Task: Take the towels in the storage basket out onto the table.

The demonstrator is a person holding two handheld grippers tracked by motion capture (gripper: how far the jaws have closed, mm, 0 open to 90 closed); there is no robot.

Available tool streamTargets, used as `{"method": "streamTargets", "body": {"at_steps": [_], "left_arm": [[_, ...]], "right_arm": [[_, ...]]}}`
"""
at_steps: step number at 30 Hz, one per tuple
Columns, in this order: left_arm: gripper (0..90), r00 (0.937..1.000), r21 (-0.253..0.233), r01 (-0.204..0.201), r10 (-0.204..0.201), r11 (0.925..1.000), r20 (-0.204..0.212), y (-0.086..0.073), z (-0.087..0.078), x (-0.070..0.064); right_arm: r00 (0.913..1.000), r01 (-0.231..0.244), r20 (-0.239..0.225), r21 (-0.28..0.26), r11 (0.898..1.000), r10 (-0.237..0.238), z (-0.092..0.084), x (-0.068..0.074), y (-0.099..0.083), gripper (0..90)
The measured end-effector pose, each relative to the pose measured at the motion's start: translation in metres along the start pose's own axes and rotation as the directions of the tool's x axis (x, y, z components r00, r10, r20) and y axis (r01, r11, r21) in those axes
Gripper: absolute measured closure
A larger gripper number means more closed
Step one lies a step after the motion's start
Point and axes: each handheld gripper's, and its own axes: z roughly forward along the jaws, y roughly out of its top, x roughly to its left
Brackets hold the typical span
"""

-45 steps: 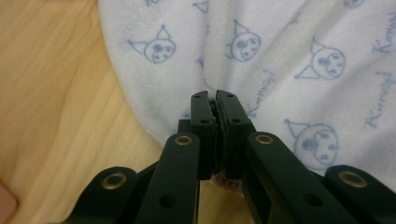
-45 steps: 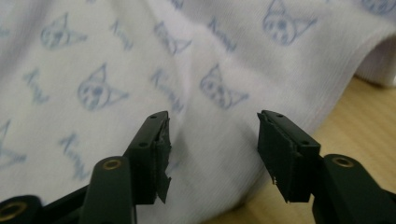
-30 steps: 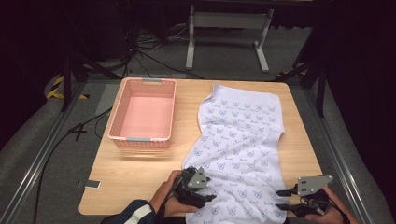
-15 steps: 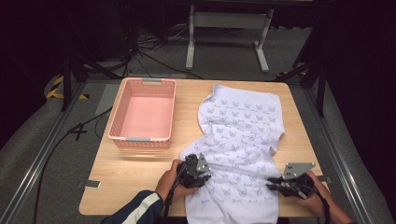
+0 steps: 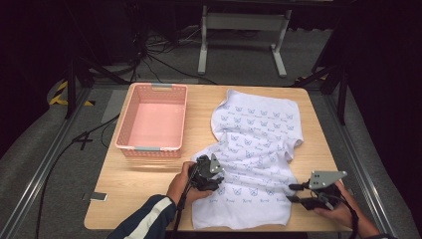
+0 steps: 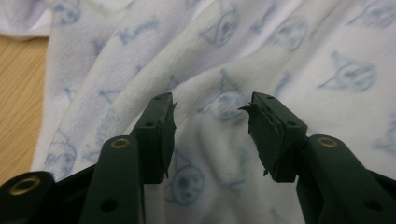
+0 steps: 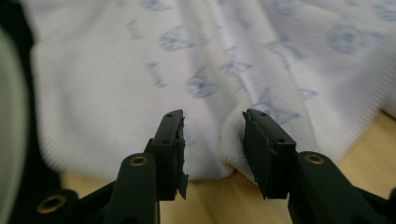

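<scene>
A white cloth (image 5: 259, 134) with a pale blue print lies rumpled across the right half of the wooden table (image 5: 134, 184). My left gripper (image 5: 215, 178) rests on the cloth's near left part. Its jaws have just been opening and stand apart over a raised wrinkle of the cloth (image 6: 224, 46), the left gripper (image 6: 211, 105) not pinching it. My right gripper (image 5: 291, 191) is at the cloth's near right edge. Its jaws have also just been opening; a rolled bit of the cloth's hem (image 7: 231, 140) sits loose between them in the right gripper (image 7: 212, 119).
A pink plastic basket (image 5: 149, 148) stands on the table's left half, with nothing in it. A small flat object (image 5: 95, 196) lies at the front left edge. A metal stand (image 5: 239, 30) and cables are on the floor behind.
The left gripper slid farther onto the cloth, away from the person. The right gripper came in leftward to the cloth's edge. The near part of the cloth has shifted and wrinkled.
</scene>
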Motion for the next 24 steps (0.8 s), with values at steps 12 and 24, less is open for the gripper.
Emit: {"method": "streamTargets", "body": {"at_steps": [12, 24], "left_arm": [[34.0, 0.9620, -0.015, -0.099, 0.099, 0.9950, 0.254, -0.010, -0.017, -0.055], [32.3, 0.9515, -0.031, -0.098, 0.103, 0.9947, 0.290, -0.006, -0.011, -0.056]], "right_arm": [[0.9750, 0.175, -0.147, 0.050, 0.983, -0.166, 0.007, 0.051, -0.008, 50.3], [0.9855, 0.170, -0.001, -0.036, 0.985, -0.170, 0.016, 0.035, 0.028, 88.0]]}}
